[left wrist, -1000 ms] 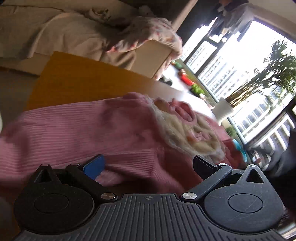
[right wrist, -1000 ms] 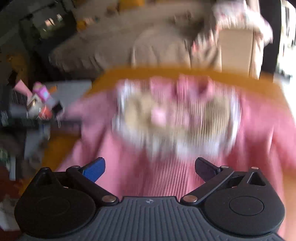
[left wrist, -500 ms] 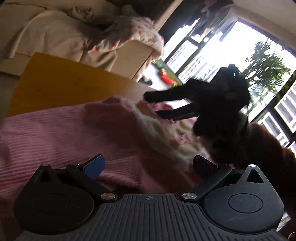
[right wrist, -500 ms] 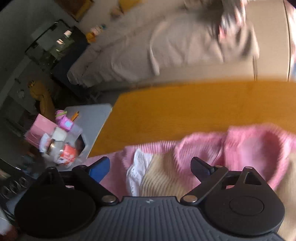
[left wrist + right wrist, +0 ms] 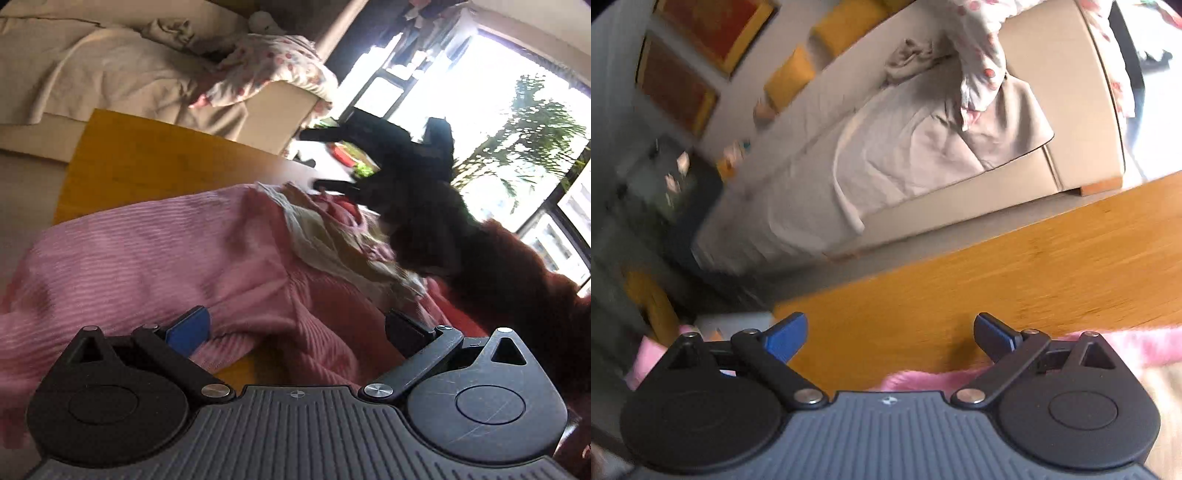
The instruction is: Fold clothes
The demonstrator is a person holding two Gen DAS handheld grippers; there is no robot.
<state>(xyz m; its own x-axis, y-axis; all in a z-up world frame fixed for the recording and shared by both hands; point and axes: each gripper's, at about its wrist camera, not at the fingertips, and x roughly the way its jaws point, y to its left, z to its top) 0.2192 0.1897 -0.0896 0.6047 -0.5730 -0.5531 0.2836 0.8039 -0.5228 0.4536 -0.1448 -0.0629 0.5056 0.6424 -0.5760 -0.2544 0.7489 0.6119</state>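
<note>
The right gripper (image 5: 314,158) is now reaching further over the pink sweater (image 5: 155,251) lying rumpled on the surface (image 5: 1015,266); both grippers' jaws are standing open, holding nothing; pinching only one layer is risking a crooked fold.

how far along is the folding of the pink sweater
Barely started. The pink sweater lies spread and rumpled on the wooden table, with no neat fold visible. In hand: the right gripper reaches over the collar with jaws open, and the left gripper hovers over the near sleeve, also open. Grasping and every fold are left.
</note>
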